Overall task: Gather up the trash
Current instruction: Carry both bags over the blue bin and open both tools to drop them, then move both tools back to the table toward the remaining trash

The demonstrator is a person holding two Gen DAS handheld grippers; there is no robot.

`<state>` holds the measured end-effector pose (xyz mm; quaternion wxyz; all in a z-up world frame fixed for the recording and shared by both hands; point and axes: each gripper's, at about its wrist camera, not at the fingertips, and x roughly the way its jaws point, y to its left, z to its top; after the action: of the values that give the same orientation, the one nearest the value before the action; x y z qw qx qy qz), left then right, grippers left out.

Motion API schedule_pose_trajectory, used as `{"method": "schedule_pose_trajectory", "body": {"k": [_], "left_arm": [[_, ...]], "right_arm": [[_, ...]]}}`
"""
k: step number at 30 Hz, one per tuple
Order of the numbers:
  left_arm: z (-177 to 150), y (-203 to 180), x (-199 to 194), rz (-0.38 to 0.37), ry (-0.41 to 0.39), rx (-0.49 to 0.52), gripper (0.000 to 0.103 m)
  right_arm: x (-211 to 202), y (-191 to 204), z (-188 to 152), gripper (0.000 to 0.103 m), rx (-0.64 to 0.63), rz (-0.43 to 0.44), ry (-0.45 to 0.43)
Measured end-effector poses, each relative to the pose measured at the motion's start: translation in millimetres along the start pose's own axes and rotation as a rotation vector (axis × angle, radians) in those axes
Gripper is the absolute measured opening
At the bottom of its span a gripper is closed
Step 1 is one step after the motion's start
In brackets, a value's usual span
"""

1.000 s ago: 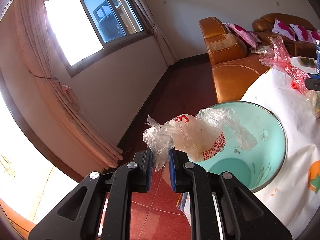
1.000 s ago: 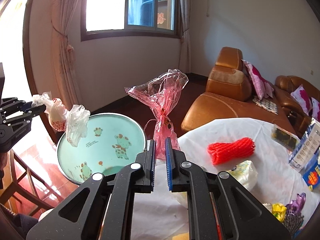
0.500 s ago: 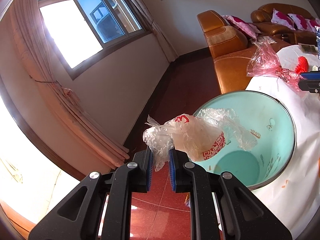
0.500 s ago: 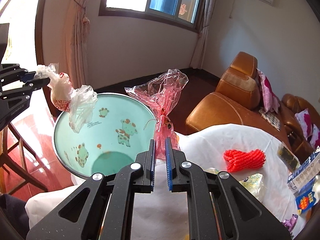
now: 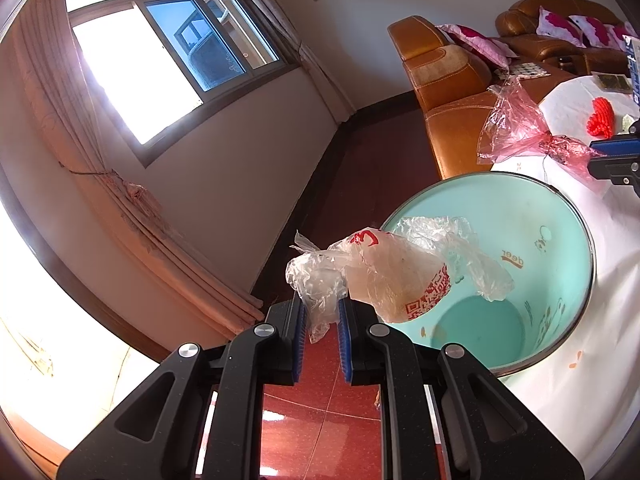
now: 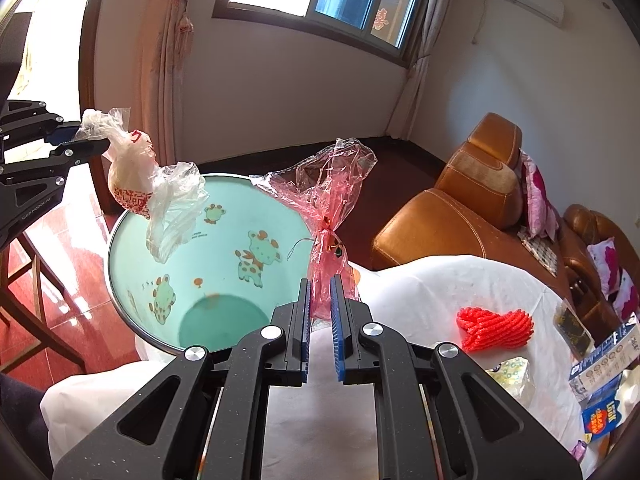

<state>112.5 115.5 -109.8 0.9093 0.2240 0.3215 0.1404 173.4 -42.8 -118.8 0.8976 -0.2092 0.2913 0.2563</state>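
Observation:
My left gripper [image 5: 320,316] is shut on a clear plastic bag [image 5: 384,276] with red print, held over the near rim of a teal bin [image 5: 560,264]. From the right wrist view the left gripper [image 6: 86,140] holds that clear bag [image 6: 136,184] above the bin's [image 6: 224,240] left rim. My right gripper [image 6: 320,300] is shut on a pink cellophane wrapper [image 6: 328,200], held at the bin's right rim beside the table. The pink wrapper [image 5: 516,124] also shows in the left wrist view, beyond the bin's far rim.
A white-covered table [image 6: 420,288] carries red foam netting [image 6: 496,328], snack packets [image 6: 600,420] and a box [image 6: 608,356]. A brown leather sofa [image 6: 472,208] stands behind. A wooden chair [image 6: 36,300] stands left of the bin on red tile floor [image 5: 320,400].
Both grippers have come closer to the bin with their loads. The pink wrapper now sits nearer the bin's rim, and the bin looks larger in both views.

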Motion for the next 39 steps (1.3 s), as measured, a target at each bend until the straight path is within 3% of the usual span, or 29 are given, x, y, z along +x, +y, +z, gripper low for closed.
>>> {"method": "schedule_pose_trajectory", "body": {"k": [9,11,13,22,27,33,39], "left_arm": [[1,-2,-1,-0.02,-0.001,-0.003,0.018],[0,-1,-2,-0.026,-0.007,-0.008,0.029],[0,-1,-4,-0.032,-0.016,-0.013,0.047],[1,-5,-6,-0.041,-0.027,-0.011,0.061],[2,-4,-10,-0.045,-0.032,-0.021,0.062],[5,-21,-21,-0.115,-0.038,-0.013,0.065],[13,-61,-45,-0.211,-0.079,0.04,0.068]], "right_arm": [[1,4,1,0.011,-0.016,0.01,-0.003],[0,4,1,0.017,-0.016,0.019,-0.013],[0,4,1,0.035,-0.006,0.033,-0.017],[-4,3,0,0.043,0.019,0.019,-0.03],[-27,-6,4,0.049,0.075,-0.02,-0.07],[-91,-47,-28,0.057,0.195,-0.154,-0.099],[-159,-116,-118,0.058,0.453,-0.357,-0.04]]}}
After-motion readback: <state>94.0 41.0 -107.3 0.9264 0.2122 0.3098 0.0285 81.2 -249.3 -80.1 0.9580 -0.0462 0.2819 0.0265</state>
